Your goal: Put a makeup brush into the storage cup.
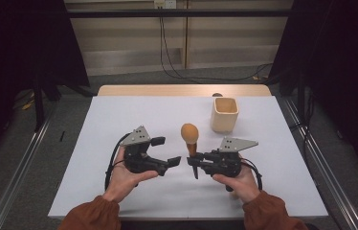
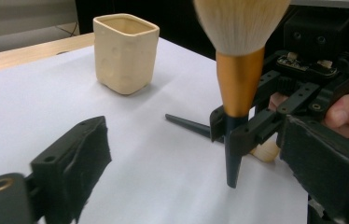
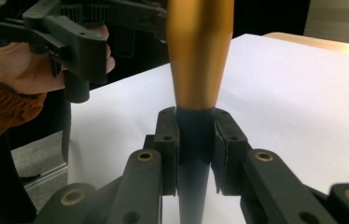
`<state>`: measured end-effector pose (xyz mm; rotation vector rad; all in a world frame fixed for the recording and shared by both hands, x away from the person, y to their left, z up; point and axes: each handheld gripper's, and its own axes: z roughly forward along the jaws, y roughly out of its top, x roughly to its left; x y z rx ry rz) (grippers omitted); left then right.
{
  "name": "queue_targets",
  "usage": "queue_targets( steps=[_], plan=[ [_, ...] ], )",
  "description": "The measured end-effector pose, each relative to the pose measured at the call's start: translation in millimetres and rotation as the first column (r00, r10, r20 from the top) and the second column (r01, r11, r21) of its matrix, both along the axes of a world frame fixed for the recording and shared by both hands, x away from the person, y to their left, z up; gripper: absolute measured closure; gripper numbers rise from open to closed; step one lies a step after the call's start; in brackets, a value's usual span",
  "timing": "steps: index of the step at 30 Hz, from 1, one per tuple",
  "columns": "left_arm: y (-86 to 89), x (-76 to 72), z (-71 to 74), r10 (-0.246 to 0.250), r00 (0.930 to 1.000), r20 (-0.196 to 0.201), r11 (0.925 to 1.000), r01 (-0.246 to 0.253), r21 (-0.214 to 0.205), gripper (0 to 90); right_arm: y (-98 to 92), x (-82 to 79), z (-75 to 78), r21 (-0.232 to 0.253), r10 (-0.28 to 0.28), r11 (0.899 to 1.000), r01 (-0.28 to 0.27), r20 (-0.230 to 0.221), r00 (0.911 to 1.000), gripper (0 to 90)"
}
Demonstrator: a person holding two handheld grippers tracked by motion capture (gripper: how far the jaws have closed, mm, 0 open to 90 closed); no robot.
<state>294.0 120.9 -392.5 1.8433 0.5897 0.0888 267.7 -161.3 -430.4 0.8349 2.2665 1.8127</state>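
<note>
A makeup brush (image 1: 189, 132) stands upright at the table's middle, with a tan bristle head on top, a gold ferrule (image 2: 238, 79) and a dark tapered handle pointing down. My right gripper (image 1: 192, 160) is shut on the dark handle just below the ferrule (image 3: 198, 56), its pads (image 3: 168, 140) pressing on both sides. My left gripper (image 1: 166, 151) sits just left of the brush with its jaws wide apart and nothing between them. In the left gripper view its fingers (image 2: 77, 158) frame the brush from a short distance without touching it.
A cream square cup (image 1: 224, 115) stands upright on the white table (image 1: 119, 115) behind and to the right of the brush, seen again as the cup (image 2: 125, 51). A wooden strip edges the table's far side. Metal rails run along both sides.
</note>
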Motion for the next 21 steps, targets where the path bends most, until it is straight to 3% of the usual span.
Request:
queue_targets(
  steps=[6,13,21],
  plan=[
    [13.6,2.1,-3.5,0.020,0.9992,-0.033,0.9994,-0.021,-0.029,4.2,-9.2,0.4,3.7,0.005,-0.028,1.000,0.028,0.013,0.9995,74.7],
    [26.9,-0.4,-6.6,0.076,0.9971,-0.007,0.9970,-0.076,-0.014,3.2,-22.8,2.2,8.5,0.014,-0.066,0.998,0.065,0.029,0.9974,74.8],
    [42.1,-5.3,-13.9,0.157,0.9872,0.029,0.9875,-0.157,0.009,3.6,-42.9,7.9,19.8,0.024,-0.126,0.992,0.125,0.060,0.9902,74.7]
  ],
)
